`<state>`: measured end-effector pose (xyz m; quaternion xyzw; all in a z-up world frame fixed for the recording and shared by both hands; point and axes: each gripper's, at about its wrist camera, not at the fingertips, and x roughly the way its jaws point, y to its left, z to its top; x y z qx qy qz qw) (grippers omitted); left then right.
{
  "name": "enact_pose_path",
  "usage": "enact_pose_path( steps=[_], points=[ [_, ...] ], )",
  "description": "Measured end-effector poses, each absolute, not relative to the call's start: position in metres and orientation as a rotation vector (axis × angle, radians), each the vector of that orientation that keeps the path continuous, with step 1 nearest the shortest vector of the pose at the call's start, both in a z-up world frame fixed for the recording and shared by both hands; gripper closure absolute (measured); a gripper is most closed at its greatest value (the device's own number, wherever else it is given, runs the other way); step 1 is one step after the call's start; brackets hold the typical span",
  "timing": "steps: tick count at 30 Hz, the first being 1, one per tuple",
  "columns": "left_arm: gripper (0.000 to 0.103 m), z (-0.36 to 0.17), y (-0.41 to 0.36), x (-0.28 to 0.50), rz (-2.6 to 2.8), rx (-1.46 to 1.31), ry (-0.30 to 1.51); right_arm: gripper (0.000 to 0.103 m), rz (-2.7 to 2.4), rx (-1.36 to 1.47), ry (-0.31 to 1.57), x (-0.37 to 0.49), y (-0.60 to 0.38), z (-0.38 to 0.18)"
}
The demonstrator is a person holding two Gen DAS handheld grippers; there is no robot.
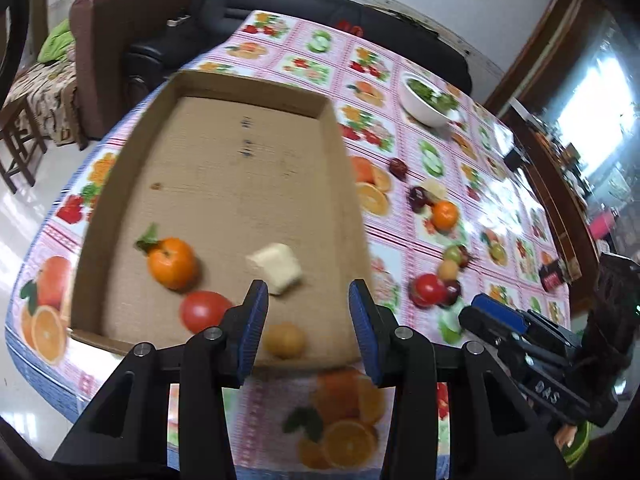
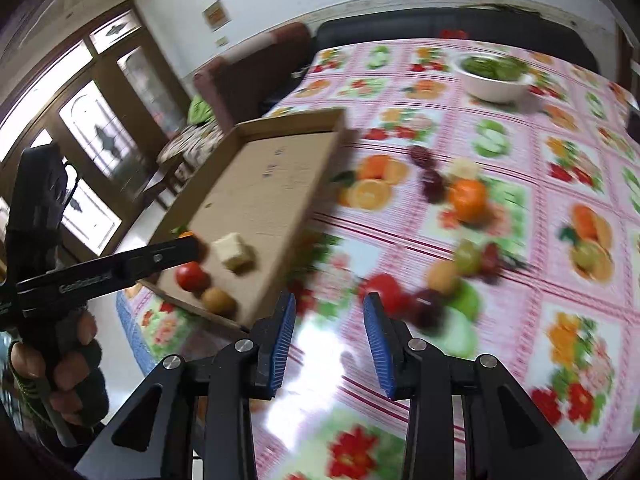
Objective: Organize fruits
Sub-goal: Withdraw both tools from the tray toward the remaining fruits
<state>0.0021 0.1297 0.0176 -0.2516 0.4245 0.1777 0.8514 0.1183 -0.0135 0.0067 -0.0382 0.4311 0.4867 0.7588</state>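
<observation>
I see the cardboard tray [image 1: 224,168] lying flat on the table, its long axis running away from the left gripper [image 1: 308,296], short near wall closest to the jaws. Four items lie in its near end: a tangerine [image 1: 173,263] with leaf pointing up-left, a red tomato [image 1: 204,311] just left of the left jaw, a pale block [image 1: 276,266] just beyond the jaws, its long axis slanting down to the right, and a brownish round fruit [image 1: 285,339] in line between the jaws.

My left gripper's jaws stand apart, pads touching nothing; the brownish fruit lies below them, not gripped.

My right gripper [image 2: 330,312] also stands with jaws apart and nothing between the pads. Beyond its jaws and to the right, loose fruit is clustered on the fruit-print tablecloth [image 2: 560,280]: a second tomato [image 2: 384,286], a second tangerine [image 2: 467,199], a green fruit [image 2: 468,256], blurred dark red pieces. The tray lies left of these jaws. A white bowl [image 2: 494,84] of greens stands well beyond.
</observation>
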Motion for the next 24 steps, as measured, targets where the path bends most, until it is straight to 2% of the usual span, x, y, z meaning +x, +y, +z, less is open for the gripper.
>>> enact_pose_path(
  steps=[10,24],
  points=[
    [0.063,0.014,0.081,0.021,0.272,-0.487,0.937,0.065,0.936,0.017,0.989,0.146,-0.080,-0.016],
    [0.063,0.011,0.043,0.040,0.215,-0.425,0.973,0.065,0.899,0.060,0.984,0.153,-0.106,-0.021]
  ],
)
